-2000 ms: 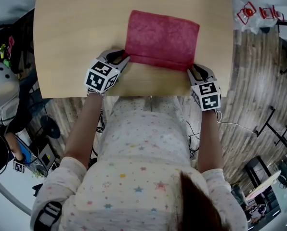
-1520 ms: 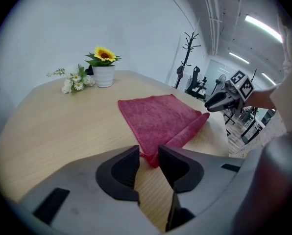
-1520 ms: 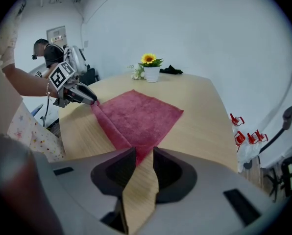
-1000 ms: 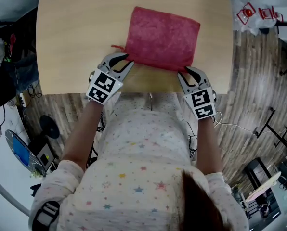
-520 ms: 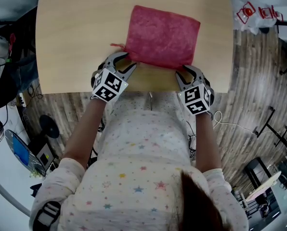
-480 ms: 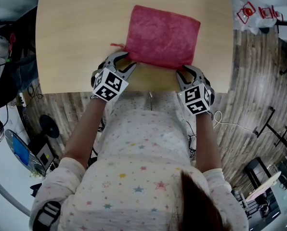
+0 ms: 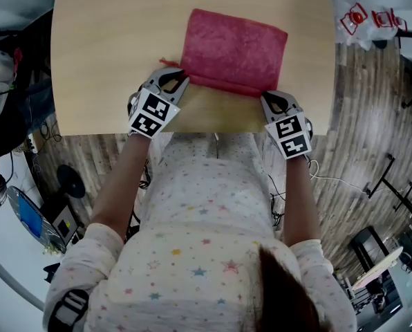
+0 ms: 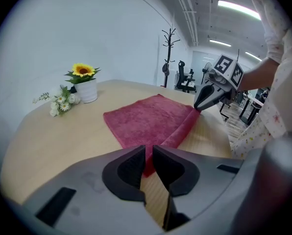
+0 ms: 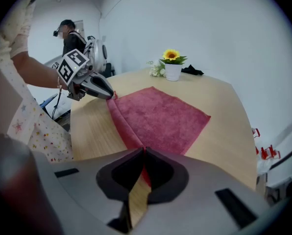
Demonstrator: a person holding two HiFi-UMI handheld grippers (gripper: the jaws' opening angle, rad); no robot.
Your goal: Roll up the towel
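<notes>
fuzzy red towel (image 7: 233,47) | L claw (image 7: 180,80) just closed on its rolled edge, R claw (image 7: 267,96) pinching too | flowerpot (image 8: 86,90): gripper views only

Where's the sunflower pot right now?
In the left gripper view, the sunflower pot stands on the table at picture left, beyond the red towel, with a sprig of white flowers beside it. The head view doesn't show it.

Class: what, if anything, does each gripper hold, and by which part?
Both hold the red towel by its near folded edge: the left gripper, whose jaws have just been closing on it, at the left corner; the right gripper at the right.
</notes>
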